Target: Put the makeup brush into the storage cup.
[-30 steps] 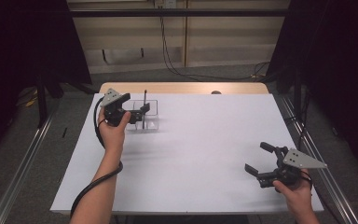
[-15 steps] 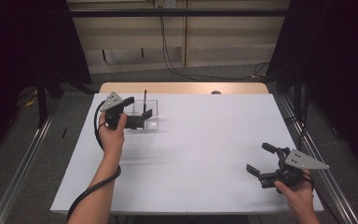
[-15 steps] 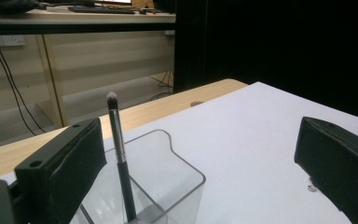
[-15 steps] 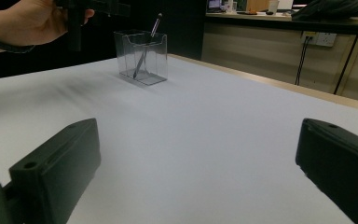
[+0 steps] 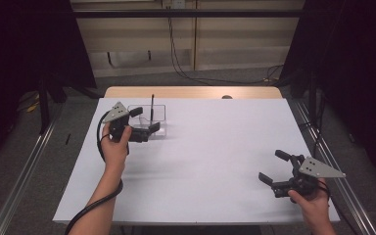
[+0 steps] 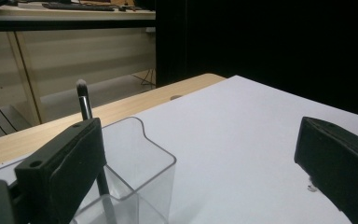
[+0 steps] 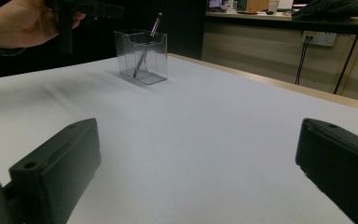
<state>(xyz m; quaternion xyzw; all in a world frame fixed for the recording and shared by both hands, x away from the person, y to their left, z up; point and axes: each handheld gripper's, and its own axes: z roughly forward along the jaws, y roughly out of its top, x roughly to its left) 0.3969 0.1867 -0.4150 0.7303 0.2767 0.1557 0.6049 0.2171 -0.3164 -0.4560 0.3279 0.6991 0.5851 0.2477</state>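
Note:
A clear plastic holder (image 5: 157, 120) stands at the far left of the white table (image 5: 210, 147), with a thin dark brush (image 5: 152, 104) upright in it. My left gripper (image 5: 145, 121) hovers open at the holder's near left side, nothing between its jaws. In the left gripper view the holder (image 6: 137, 175) sits just past the left jaw, and the brush (image 6: 84, 100) rises behind that jaw. My right gripper (image 5: 274, 167) rests open near the front right edge, far from the holder. The right gripper view shows the holder (image 7: 142, 56) and the brush (image 7: 155, 23) far off.
The white sheet covers most of the table, leaving a wooden strip (image 5: 191, 92) along the far edge. Cables (image 5: 181, 58) hang over the floor beyond. Metal rails (image 5: 24, 166) run along both sides. A hand (image 7: 21, 21) with the left gripper shows in the right gripper view.
My left gripper has drawn back a little toward the near side, beside the holder. The right gripper has barely moved.

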